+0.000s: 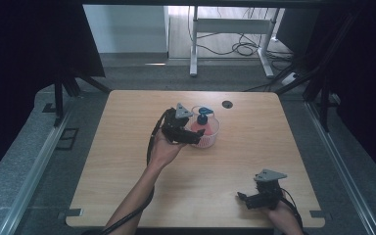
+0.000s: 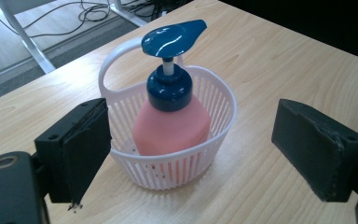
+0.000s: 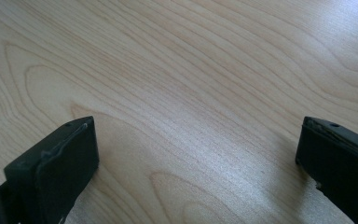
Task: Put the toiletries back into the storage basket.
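A pink soap bottle [image 2: 172, 126] with a dark blue pump head [image 2: 172, 37] stands upright in a small white slatted basket [image 2: 214, 100] with a loop handle, at the table's far middle [image 1: 206, 128]. My left gripper [image 1: 196, 136] is open just in front of the basket, jaws spread wide to either side of it [image 2: 196, 149], not touching. My right gripper [image 1: 242, 197] is open low over bare wood near the front right edge, with nothing between its jaws [image 3: 196, 158].
The light wooden table [image 1: 127, 161] has a round cable hole [image 1: 227, 104] behind the basket. Past the far edge are a grey floor, a white desk frame [image 1: 230, 29] and cables. Dark curtains hang on both sides.
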The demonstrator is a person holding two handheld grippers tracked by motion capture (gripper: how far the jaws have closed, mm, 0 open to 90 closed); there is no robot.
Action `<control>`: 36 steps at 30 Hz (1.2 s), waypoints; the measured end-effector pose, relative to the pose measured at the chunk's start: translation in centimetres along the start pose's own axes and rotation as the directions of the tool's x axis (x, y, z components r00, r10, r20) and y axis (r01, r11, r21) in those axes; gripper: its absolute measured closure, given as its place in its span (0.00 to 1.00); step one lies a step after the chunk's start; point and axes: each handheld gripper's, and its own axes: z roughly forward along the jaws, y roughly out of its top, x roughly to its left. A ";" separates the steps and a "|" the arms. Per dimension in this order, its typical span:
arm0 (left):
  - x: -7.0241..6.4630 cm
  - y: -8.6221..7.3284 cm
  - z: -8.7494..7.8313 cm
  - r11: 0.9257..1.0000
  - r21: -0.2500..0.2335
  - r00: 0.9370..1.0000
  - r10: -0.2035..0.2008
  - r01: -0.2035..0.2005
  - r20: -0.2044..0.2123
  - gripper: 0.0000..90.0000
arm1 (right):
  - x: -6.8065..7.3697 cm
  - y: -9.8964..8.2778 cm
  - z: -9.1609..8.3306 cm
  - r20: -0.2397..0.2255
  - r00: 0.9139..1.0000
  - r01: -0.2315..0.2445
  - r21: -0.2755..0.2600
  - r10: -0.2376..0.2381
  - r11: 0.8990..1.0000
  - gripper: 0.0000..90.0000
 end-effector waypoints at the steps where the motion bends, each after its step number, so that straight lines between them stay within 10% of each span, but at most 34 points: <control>1: -0.1 -0.1 -0.1 1.000 -0.001 1.000 0.002 -0.002 0.000 0.13 | 0.0 0.0 0.0 0.000 1.000 0.000 0.000 0.000 1.000 0.00; 36: -0.6 -3.1 -3.1 1.000 -0.022 1.000 0.003 -0.003 0.026 0.13 | 0.0 0.0 0.0 0.002 1.000 -0.001 0.000 0.001 1.000 0.00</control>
